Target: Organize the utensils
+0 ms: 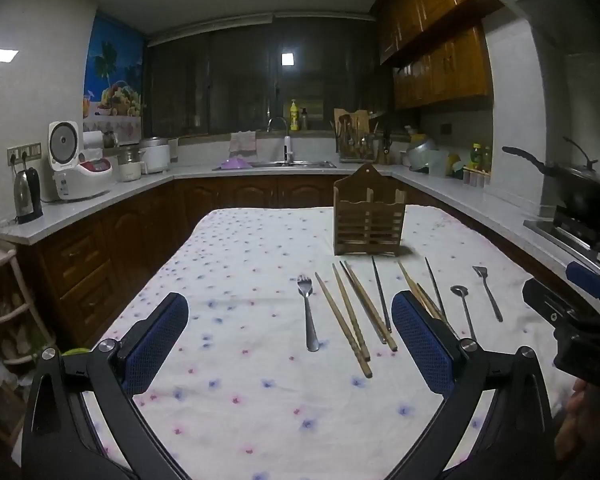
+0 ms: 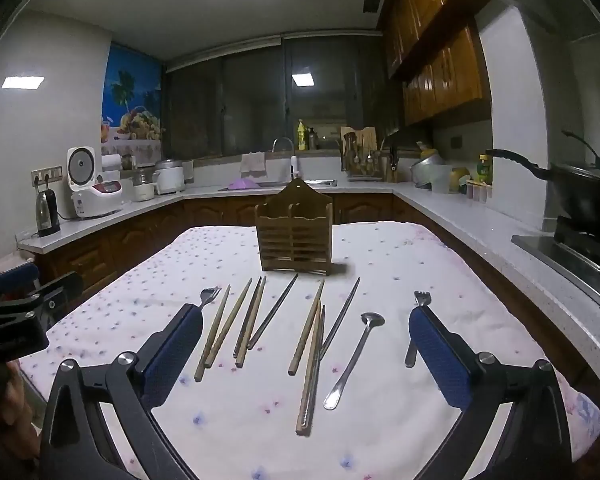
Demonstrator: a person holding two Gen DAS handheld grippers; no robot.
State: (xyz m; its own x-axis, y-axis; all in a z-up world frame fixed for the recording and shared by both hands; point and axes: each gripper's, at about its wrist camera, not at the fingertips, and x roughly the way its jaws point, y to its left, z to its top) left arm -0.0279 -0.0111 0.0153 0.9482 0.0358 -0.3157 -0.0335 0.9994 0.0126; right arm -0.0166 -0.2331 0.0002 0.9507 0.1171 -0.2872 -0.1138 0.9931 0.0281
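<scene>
A wooden utensil holder [image 1: 369, 220] [image 2: 295, 236] stands empty at the far side of the cloth-covered table [image 1: 240, 360] [image 2: 400, 412]. In front of it lie a metal fork [image 1: 308, 312] [image 2: 210, 295], several wooden chopsticks [image 1: 346, 316] [image 2: 228, 330], dark metal chopsticks [image 1: 381, 296] [image 2: 274, 310], a metal spoon [image 1: 462, 306] [image 2: 356, 354] and a small fork [image 1: 487, 294] [image 2: 420, 300]. My left gripper [image 1: 290, 320] is open and empty above the near cloth. My right gripper [image 2: 306, 334] is open and empty above the chopsticks; its body shows in the left wrist view [image 1: 572, 320].
Counters run around the table, holding a kettle [image 1: 27, 196], rice cookers [image 1: 80, 172], a sink [image 1: 292, 164] and a utensil rack [image 1: 356, 140]. A wok [image 1: 580, 188] sits on the stove at the right. A shelf [image 1: 4, 312] stands at the left.
</scene>
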